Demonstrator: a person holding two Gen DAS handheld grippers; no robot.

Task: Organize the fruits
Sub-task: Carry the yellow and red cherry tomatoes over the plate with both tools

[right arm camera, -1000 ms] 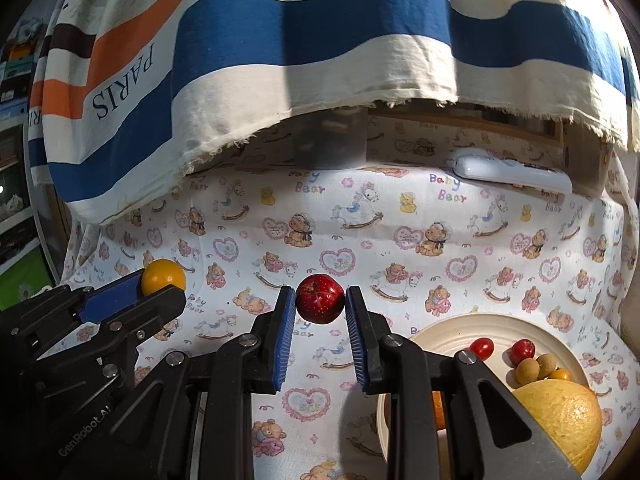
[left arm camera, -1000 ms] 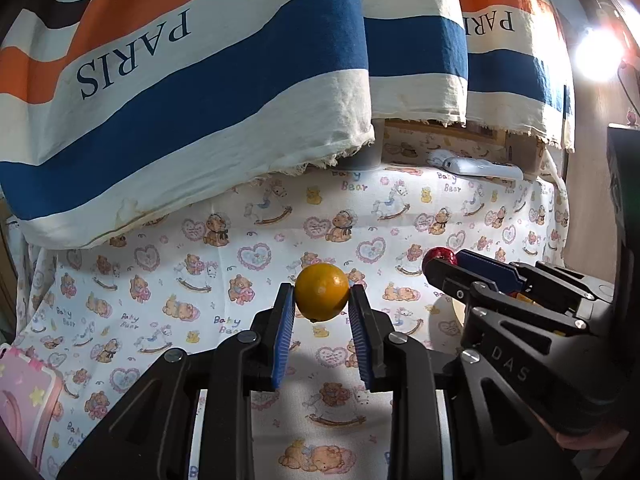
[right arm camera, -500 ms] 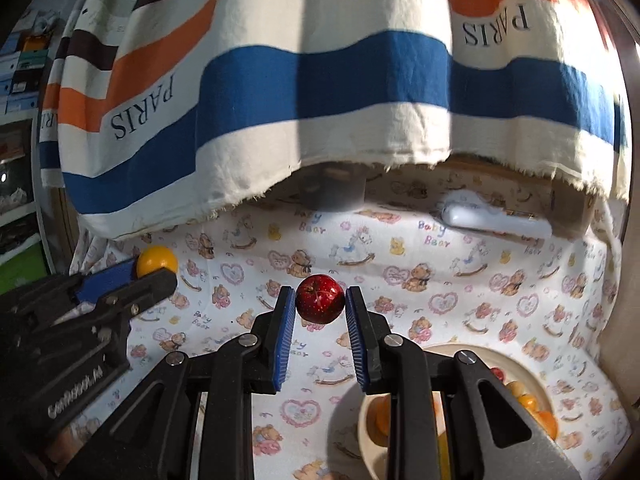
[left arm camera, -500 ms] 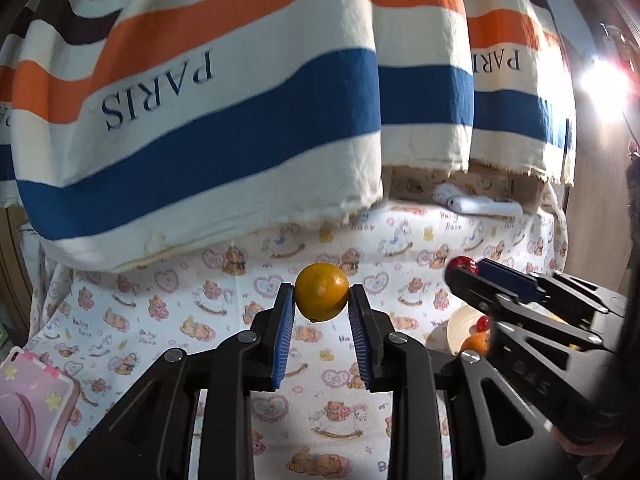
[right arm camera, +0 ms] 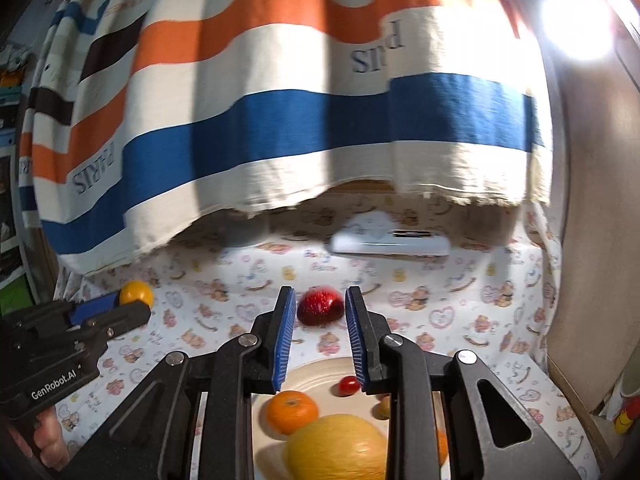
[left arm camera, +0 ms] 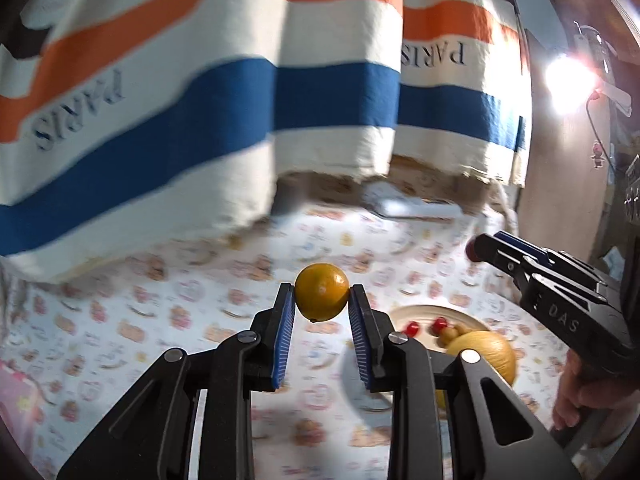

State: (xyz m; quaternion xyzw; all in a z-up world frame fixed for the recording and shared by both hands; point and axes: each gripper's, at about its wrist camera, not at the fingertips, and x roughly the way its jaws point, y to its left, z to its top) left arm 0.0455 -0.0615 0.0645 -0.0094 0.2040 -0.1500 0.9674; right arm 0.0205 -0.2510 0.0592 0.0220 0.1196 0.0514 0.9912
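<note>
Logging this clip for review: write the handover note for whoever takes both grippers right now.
Left gripper: shut on the orange, held above the cloth.
Right gripper: shut on the red apple, above the plate's far edge.
Plate already holds a tangerine, a melon and cherry tomatoes.
Done: both fruits picked up.
Left: probably set both on the plate, then release.

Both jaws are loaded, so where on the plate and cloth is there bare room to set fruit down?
The plate is bare at its far rim, behind the tangerine and cherry tomato; its near side is crowded by the melon. The bear-print cloth is bare between plate and white remote.
</note>
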